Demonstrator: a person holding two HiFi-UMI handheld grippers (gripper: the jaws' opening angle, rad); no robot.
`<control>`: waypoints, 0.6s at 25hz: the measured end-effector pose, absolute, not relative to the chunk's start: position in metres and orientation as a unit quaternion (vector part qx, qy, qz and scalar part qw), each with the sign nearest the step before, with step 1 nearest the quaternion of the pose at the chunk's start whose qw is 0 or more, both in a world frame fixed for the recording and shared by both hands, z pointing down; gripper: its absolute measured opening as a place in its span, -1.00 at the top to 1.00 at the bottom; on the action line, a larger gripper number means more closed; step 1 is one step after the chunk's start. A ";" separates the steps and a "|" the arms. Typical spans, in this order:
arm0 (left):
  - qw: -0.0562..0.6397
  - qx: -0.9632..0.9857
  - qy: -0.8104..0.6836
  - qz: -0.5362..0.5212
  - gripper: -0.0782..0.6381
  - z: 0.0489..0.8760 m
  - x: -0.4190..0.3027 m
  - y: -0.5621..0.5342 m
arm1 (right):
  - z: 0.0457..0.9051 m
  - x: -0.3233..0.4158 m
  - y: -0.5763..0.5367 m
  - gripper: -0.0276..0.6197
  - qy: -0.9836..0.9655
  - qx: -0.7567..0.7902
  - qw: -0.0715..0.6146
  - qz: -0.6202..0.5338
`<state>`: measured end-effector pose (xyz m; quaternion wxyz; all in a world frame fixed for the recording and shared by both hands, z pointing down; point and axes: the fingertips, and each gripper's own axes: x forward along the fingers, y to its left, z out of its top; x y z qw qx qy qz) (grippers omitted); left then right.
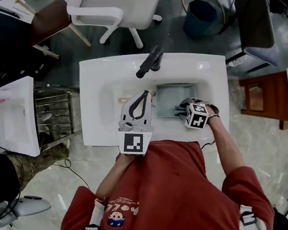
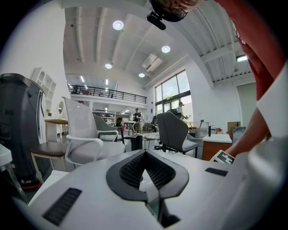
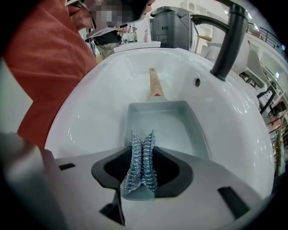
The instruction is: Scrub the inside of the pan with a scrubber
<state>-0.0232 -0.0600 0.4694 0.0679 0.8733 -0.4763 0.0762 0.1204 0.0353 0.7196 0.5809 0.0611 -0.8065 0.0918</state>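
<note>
A square grey pan (image 1: 174,96) with a wooden handle (image 1: 124,99) lies in the white sink (image 1: 100,99). My right gripper (image 1: 180,112) hangs over the pan's near right edge, shut on a silver wire scrubber (image 3: 140,164). In the right gripper view the scrubber stands pinched between the jaws just above the pan (image 3: 164,128), whose handle (image 3: 154,83) points away. It is unclear whether the scrubber touches the pan. My left gripper (image 1: 145,94) is raised over the sink left of the pan, tilted up toward the room. Its jaws are shut with nothing between them (image 2: 145,156).
A black faucet (image 1: 150,62) reaches over the sink's far edge, just beyond the pan. A white chair (image 1: 114,5) and a blue bin (image 1: 199,17) stand behind the sink. A wire rack (image 1: 54,115) and a second white basin (image 1: 12,116) are at left, a wooden cabinet (image 1: 260,99) at right.
</note>
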 end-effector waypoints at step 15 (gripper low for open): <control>0.067 0.873 -0.477 0.077 0.74 0.471 -0.025 -0.061 | 0.724 0.128 -0.022 0.42 -0.797 0.137 0.588 -0.003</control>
